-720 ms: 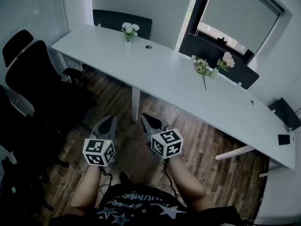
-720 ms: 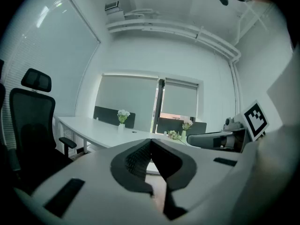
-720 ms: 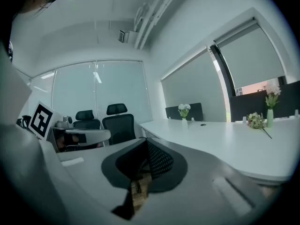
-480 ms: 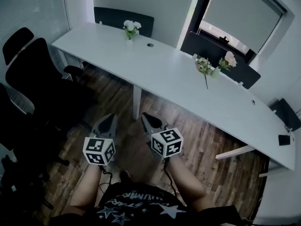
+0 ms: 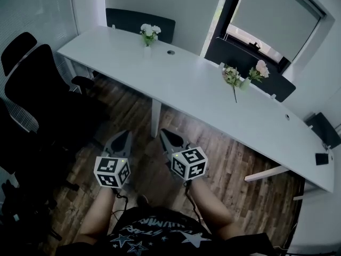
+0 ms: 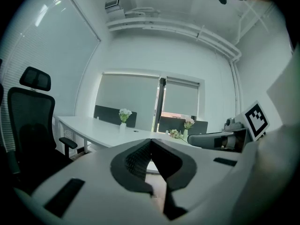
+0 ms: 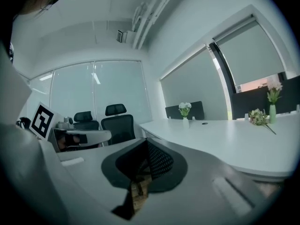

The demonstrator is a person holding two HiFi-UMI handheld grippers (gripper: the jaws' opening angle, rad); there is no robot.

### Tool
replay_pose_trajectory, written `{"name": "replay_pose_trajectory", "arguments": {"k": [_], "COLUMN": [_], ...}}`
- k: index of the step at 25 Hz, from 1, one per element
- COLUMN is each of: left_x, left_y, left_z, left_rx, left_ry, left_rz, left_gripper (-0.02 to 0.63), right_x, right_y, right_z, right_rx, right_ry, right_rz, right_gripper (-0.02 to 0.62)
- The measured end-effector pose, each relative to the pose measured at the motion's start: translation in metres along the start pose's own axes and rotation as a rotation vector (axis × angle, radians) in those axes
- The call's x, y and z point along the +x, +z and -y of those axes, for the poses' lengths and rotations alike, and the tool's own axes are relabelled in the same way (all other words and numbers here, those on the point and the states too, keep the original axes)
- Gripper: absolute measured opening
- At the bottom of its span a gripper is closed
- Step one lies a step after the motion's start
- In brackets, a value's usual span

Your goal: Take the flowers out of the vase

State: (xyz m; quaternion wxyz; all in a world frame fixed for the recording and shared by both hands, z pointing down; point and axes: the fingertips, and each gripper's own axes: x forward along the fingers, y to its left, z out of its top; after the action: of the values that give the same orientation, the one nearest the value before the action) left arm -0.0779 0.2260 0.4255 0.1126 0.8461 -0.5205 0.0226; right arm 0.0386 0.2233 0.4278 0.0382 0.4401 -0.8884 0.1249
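Your forearms [image 5: 100, 215] reach forward side by side, holding the left gripper [image 5: 123, 135] and right gripper [image 5: 165, 134] nearly level, jaws closed and empty, well apart from the vase [image 5: 245, 83] of flowers [image 5: 259, 68] at the far edge of the table [image 5: 186, 89].

Pretty dim overall, with a cool bluish cast. Daylight leaks in under the half-drawn blind [image 5: 274, 15] far beyond the jaws, so the white table [image 5: 197, 95] ahead of them looks brightest. The wooden floor [image 5: 144, 116] around the jaws sits in shadow. Both gripper views are heavy fisheye with black corners, and the jaws look soft up close.
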Motion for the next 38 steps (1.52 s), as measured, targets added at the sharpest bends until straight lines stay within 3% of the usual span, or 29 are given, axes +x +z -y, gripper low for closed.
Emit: {"name": "replay_pose_trajectory", "arguments": {"k": [18,28,38], "left_x": [0.016,0.046,0.111], "left_y": [0.007,0.002,0.016], "left_z": [-0.058,-0.078,-0.115], "left_rx": [0.009,-0.017,-0.026], "left_ry": [-0.038,-0.029,0.009], "left_rz": [-0.004,-0.023,-0.021], "left_gripper": [0.009,0.009,0.009], "right_x": [0.050,0.094,0.156], "right_y": [-0.007,-0.014,0.017], "right_z": [-0.006,0.020,0.063], "right_rx": [0.044,0.081,0.067], "right_ry": [-0.038,-0.016,0.014], "right_rz": [0.007,-0.012,0.006], "right_gripper": [0.002,0.002,0.002]}}
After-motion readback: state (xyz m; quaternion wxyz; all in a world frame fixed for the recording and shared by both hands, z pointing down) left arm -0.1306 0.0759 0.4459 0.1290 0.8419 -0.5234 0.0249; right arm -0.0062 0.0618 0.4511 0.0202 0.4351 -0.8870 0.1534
